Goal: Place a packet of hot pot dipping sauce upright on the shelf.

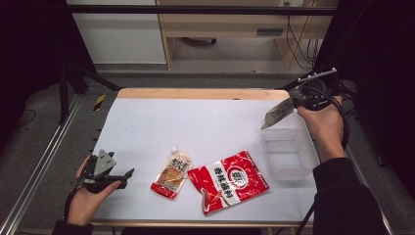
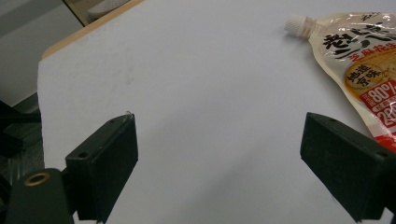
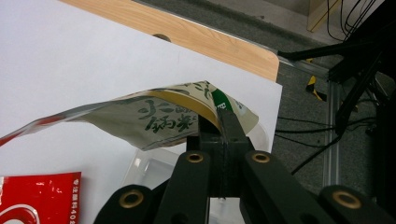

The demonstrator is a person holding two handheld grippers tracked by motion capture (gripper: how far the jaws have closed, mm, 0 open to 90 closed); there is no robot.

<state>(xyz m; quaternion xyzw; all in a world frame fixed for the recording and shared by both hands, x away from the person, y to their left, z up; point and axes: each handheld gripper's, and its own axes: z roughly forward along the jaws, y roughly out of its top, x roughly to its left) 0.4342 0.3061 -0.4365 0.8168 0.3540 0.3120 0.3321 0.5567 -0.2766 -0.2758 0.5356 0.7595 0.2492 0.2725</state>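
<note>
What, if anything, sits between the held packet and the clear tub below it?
Nothing visible. The right gripper holds the packet in its shut jaws, in the air above the far edge of the clear tub. The tub looks empty, and the red pouch lies to its left on the table.

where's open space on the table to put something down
The far half of the white table, behind the spouted pouch and red packet, is bare, as is the clear bin under the right tool holding a pale packet. Crowded: near middle.
</note>
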